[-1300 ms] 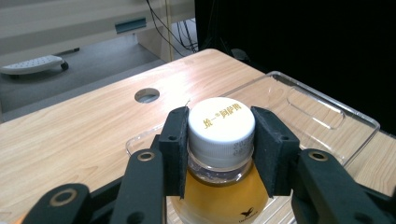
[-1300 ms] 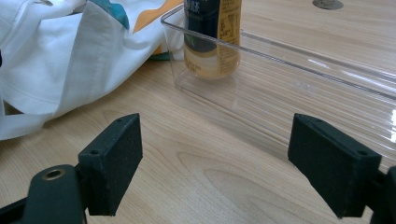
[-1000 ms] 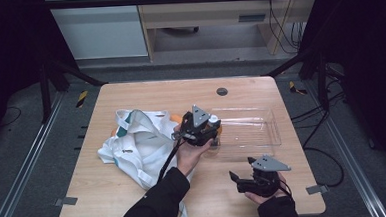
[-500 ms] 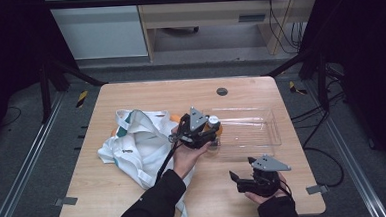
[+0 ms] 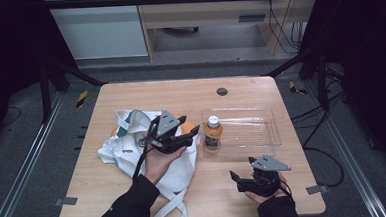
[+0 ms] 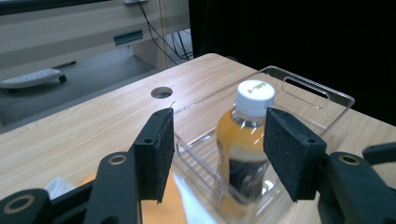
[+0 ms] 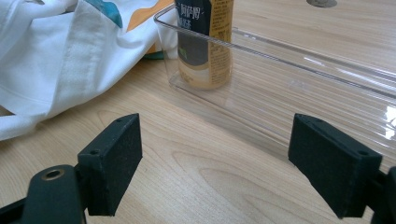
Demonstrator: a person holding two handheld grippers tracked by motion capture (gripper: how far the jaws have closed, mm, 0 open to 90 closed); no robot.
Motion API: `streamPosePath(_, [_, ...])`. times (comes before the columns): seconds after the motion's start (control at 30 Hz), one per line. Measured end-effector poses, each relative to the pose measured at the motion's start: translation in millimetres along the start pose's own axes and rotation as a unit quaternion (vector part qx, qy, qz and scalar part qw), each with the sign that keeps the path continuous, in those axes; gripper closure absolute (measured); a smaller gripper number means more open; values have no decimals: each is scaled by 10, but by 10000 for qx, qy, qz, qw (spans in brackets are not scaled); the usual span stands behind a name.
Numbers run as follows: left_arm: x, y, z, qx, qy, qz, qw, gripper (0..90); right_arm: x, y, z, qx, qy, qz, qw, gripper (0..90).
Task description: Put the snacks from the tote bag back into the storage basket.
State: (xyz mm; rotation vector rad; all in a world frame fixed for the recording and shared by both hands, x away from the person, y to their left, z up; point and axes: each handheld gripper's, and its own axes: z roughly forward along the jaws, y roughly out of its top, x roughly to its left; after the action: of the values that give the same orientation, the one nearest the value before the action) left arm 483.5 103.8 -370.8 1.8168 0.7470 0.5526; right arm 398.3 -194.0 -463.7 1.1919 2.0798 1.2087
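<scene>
The orange-drink bottle [image 5: 213, 133] stood upright in the left end of the clear tray [image 5: 263, 140], just beside the white cloth bag [image 5: 128, 152]. Your left gripper [image 5: 195, 134] had just been opening, its jaws wide and apart from the bottle, nothing between them. Your right gripper [image 5: 236, 179] rested near the tray, jaws spread wide, empty.

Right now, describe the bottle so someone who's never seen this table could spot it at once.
Find the clear tray on the right half of the wooden table. The bottle stands upright in the tray's left end, next to the white bag. It is the only bottle there: orange drink, white cap, dark label.
</scene>
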Motion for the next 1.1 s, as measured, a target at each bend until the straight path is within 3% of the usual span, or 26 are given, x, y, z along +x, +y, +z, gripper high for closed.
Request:
streamPosePath(0.37, [253,-253,-493,296,140,140,9994,373,10,-1,8,18,-28,16,10000,178])
streamPosePath(0.63, [319,-468,-670,391,6,128,9992,356,9,-2,9,32,-46,14,10000,177])
streamPosePath(1.1, [492,-884,-918,695,209,-25,9974,328,4,-2,6,9,-68,6,10000,177])
